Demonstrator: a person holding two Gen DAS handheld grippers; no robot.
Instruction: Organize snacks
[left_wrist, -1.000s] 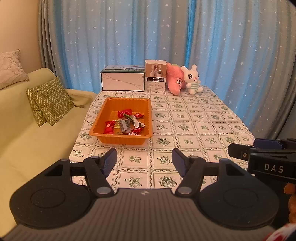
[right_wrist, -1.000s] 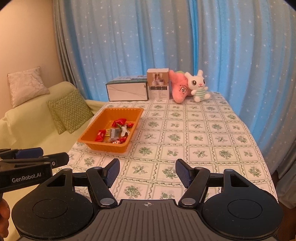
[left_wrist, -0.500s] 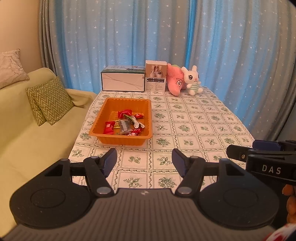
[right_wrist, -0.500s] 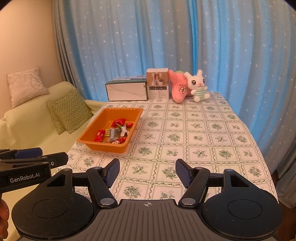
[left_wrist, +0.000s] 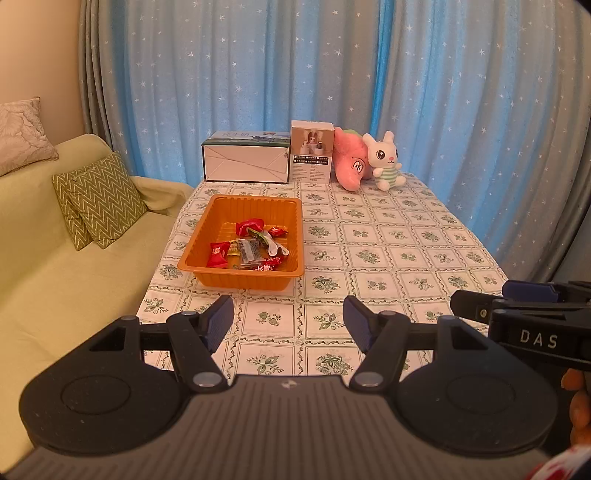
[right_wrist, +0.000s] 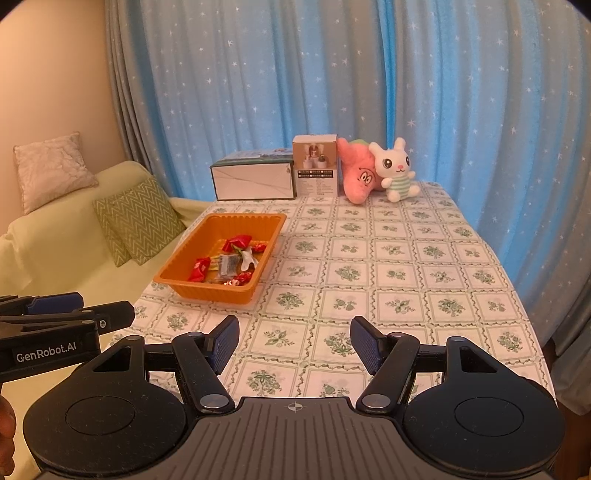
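"DAS" is printed on the right gripper (left_wrist: 476, 308) and "GenRobot.AI" on the left gripper (right_wrist: 107, 319); both have jaws wide apart, holding nothing. The wrapped snacks (left_wrist: 251, 245) lie in an orange tray (left_wrist: 207, 236) on the worktop's (left_wrist: 388, 258) left side. Two boxes (left_wrist: 245, 160) with unreadable print and plush toys (left_wrist: 384, 160) line the far edge.

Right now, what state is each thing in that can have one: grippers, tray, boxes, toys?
left gripper: open, empty
right gripper: open, empty
orange tray: upright, holds wrapped snacks
white box: closed, lying flat
small carton: closed, upright
bunny toy: sitting upright
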